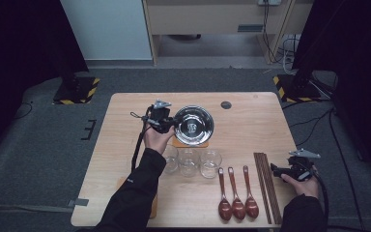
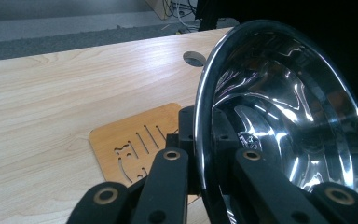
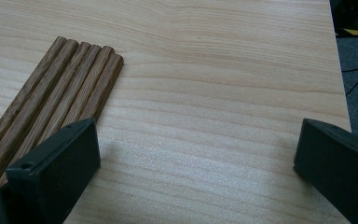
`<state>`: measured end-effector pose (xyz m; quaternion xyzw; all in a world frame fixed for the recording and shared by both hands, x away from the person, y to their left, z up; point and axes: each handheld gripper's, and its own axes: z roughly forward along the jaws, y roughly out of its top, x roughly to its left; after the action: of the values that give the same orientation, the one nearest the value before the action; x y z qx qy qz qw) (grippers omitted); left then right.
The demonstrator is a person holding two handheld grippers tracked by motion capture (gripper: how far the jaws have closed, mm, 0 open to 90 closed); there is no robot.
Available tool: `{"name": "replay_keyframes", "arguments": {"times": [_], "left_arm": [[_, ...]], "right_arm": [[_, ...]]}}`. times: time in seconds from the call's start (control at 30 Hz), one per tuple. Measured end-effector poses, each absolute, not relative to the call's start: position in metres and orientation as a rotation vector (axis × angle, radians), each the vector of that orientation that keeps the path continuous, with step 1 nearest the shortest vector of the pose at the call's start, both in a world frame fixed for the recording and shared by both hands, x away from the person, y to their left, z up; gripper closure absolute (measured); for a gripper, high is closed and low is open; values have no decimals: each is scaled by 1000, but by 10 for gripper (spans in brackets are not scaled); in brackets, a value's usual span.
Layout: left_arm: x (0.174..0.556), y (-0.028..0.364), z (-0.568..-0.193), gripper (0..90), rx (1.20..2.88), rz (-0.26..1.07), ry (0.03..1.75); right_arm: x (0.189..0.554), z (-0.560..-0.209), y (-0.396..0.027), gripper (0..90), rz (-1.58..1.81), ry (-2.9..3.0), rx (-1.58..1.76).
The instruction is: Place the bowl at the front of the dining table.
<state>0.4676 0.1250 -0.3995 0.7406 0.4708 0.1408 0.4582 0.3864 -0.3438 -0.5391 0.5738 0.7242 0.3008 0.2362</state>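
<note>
A shiny steel bowl [image 1: 193,124] is at the table's back middle, above a wooden coaster [image 1: 189,143]. My left gripper [image 1: 168,124] is shut on the bowl's left rim. In the left gripper view its jaws [image 2: 204,140] clamp the rim, one inside and one outside, and the bowl [image 2: 289,116] stands tilted on edge over the cut-out coaster [image 2: 130,140]. My right gripper [image 1: 276,170] rests near the table's right front, open with nothing between its jaws [image 3: 196,154]. Beside it lies a bundle of dark wooden chopsticks [image 1: 265,186] [image 3: 56,98].
Three clear glasses [image 1: 189,162] stand in a row before the coaster. Three red-brown spoons [image 1: 236,193] lie left of the chopsticks. Another wooden mat [image 1: 153,208] lies partly under the left sleeve. A cable hole [image 1: 226,105] is behind the bowl. The table edge [image 3: 340,93] is close on the right.
</note>
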Motion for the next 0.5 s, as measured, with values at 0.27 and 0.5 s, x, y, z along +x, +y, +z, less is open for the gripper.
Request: {"name": "replay_keyframes", "arguments": {"times": [0.27,0.5], "left_arm": [[477,126,-407,859,1815,346,1191],[482,119,-405,859,1822,353,1187]], "right_arm": [[386,-539,-344,3,825,1986,1574],[386,-539,-344,3,825,1986,1574]]}}
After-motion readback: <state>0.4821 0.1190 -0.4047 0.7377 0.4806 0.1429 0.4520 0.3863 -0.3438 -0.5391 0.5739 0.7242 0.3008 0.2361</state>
